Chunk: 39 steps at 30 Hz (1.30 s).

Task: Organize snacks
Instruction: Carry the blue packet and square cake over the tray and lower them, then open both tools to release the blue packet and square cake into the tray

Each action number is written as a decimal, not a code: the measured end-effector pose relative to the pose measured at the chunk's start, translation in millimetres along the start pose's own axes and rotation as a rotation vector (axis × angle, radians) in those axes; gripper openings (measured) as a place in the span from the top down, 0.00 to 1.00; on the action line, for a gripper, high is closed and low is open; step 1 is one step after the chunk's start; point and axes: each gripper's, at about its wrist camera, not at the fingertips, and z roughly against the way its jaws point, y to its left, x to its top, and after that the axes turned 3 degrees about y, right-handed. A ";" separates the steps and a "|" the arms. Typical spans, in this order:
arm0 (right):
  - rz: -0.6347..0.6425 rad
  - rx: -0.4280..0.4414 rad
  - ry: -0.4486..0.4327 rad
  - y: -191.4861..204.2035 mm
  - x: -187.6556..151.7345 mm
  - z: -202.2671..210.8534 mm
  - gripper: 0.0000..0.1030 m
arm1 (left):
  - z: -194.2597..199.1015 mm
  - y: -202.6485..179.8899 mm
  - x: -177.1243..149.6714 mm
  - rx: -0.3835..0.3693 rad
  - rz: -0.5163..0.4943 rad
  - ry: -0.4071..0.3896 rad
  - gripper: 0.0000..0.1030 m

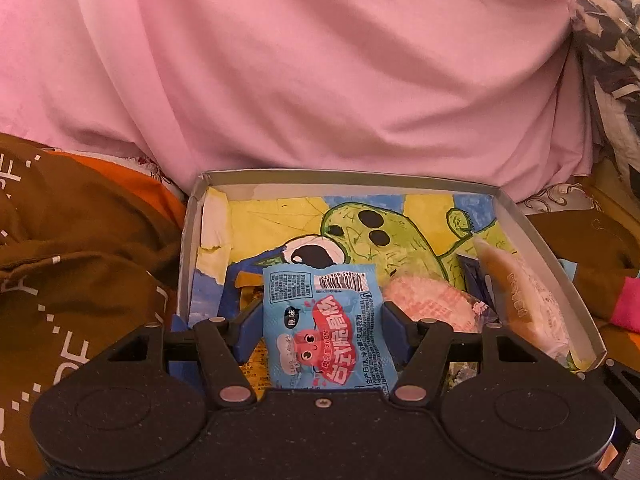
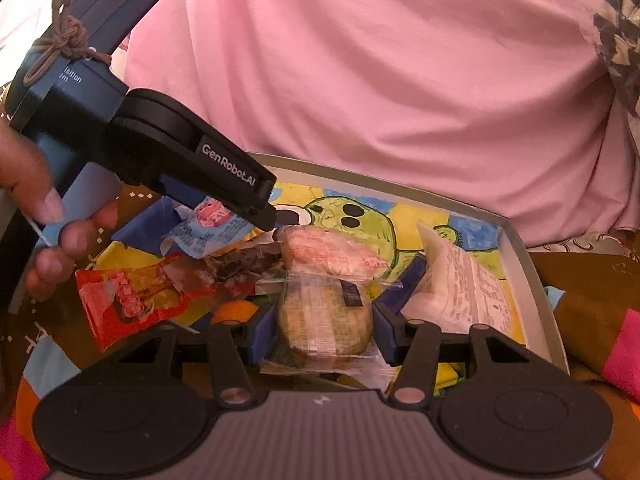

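Your left gripper [image 1: 322, 322] has its blue-padded fingers closed onto the sides of a light blue plastic snack packet with a red cartoon label [image 1: 326, 324]. The packet's long axis runs straight out along the fingers, barcode end farthest from you. It hangs over the near-left part of the shallow grey cardboard box lined with a green-and-yellow cartoon drawing [image 1: 532, 232], so the drop point lies directly ahead and below.

Your right gripper [image 2: 324, 326] stands over the near edge of the same box. A round pale cookie in a clear wrapper [image 2: 324, 322] sits between its fingers, which are spread about as wide as the cookie. The pads look to be against its sides, but I cannot tell whether they grip it or only bracket it.

From the right wrist view, a pink round cake in a clear wrapper [image 2: 332, 254] lies just beyond the cookie, with a white printed pouch [image 2: 460, 284] to its right, propped against the box wall. A red and yellow foil packet [image 2: 128, 300] lies to the left, overhanging the box edge, near the hand [image 2: 48, 216] that holds the left gripper.

The left gripper is the nearer to open floor in the box, at the far left.
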 end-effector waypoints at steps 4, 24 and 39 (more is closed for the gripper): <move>-0.002 0.002 0.002 2.0 2.8 -5.2 0.44 | -2.2 0.4 1.0 0.006 0.011 0.012 0.36; -0.099 0.009 -0.015 -7.8 3.4 -11.9 0.29 | 2.1 0.8 1.3 0.029 0.023 0.001 0.18; -0.110 0.013 -0.163 -4.6 14.3 20.8 0.02 | 38.0 11.7 7.8 0.081 0.086 -0.080 0.04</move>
